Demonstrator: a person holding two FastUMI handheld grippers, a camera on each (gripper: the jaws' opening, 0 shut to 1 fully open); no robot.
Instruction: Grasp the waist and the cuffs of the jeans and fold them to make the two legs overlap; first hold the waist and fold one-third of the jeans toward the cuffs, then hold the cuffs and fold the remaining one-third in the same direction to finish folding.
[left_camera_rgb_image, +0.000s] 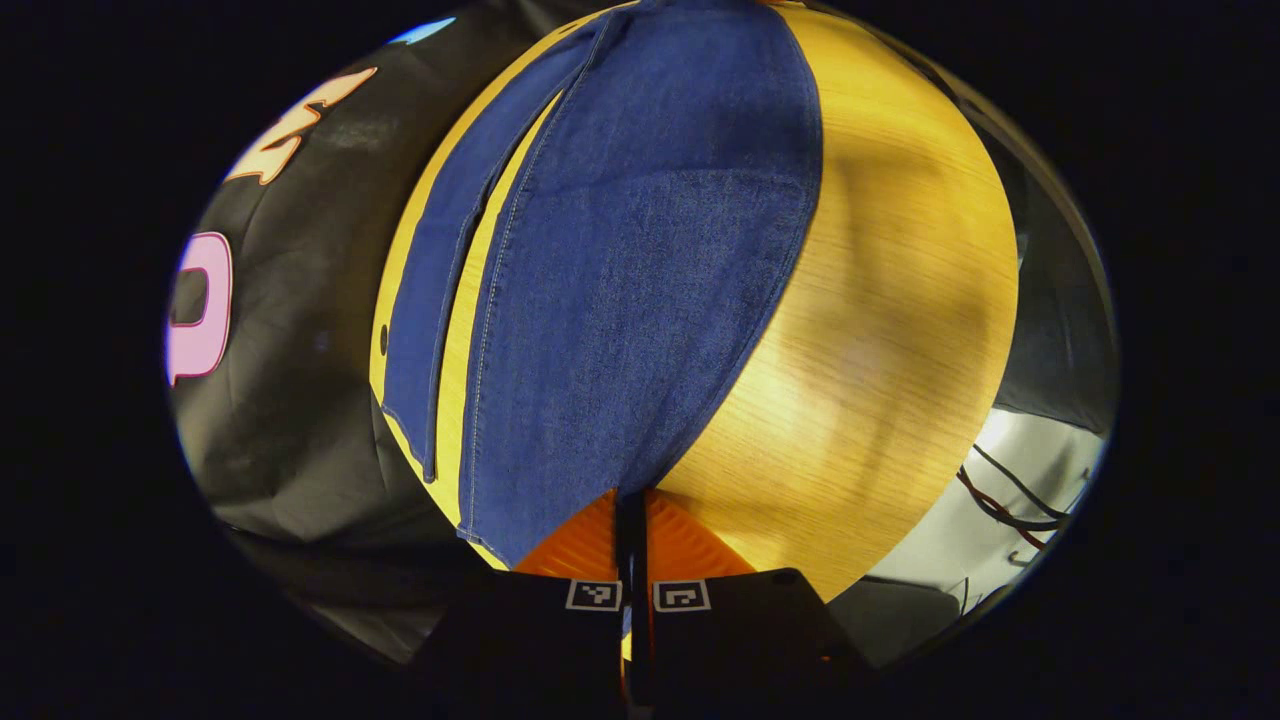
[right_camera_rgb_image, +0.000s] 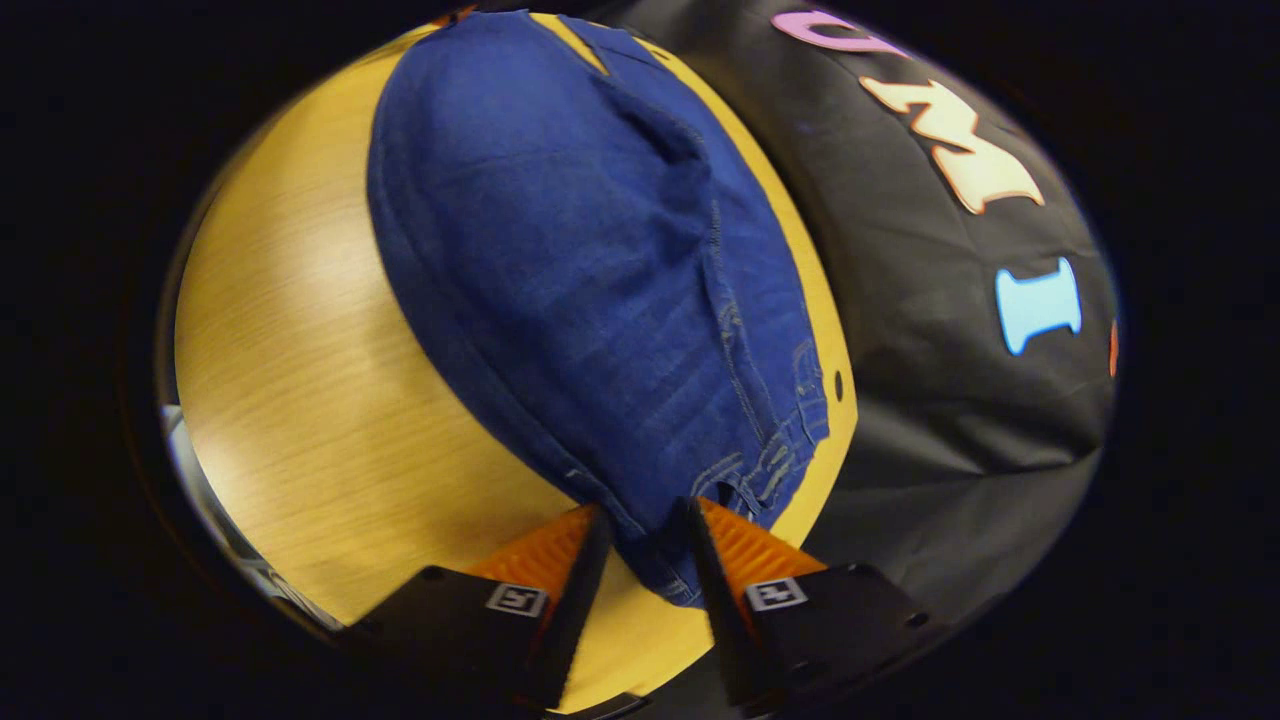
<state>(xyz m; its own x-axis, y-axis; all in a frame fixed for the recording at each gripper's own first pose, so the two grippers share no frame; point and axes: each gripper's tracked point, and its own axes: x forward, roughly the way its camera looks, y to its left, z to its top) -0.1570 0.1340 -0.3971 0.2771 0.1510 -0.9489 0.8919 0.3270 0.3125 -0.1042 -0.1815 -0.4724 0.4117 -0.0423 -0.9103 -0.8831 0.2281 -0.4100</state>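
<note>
In the left gripper view the left gripper (left_camera_rgb_image: 632, 530) has its jaws drawn together with only a thin dark slit between them, and the near corner of the jeans (left_camera_rgb_image: 640, 250) runs right into that slit, so it looks clamped on the cuff end of the denim. In the right gripper view the right gripper (right_camera_rgb_image: 645, 540) has its jaws apart, one on each side of the bunched waist corner (right_camera_rgb_image: 770, 460) where the belt loops and stitching show; the cloth sits between them, but I cannot tell whether both press on it. The jeans lie flat on the wooden tabletop (left_camera_rgb_image: 880, 330), toward its far edge next to the black cloth wall, with bare wood on the near side. Their long axis runs straight between the two grippers, waist toward the right one and cuffs toward the left one. As for progress, my judgement is that the task is at its first step: in the left gripper view one broad leg (left_camera_rgb_image: 660, 300) lies beside a narrower strip of the other leg (left_camera_rgb_image: 435, 280) with a sliver of tabletop between them, so the legs are not squarely overlapped, and no crosswise fold shows in either view. What remains, then, is to bring the legs together and make both thirds folds, waist first, then cuffs.
</note>
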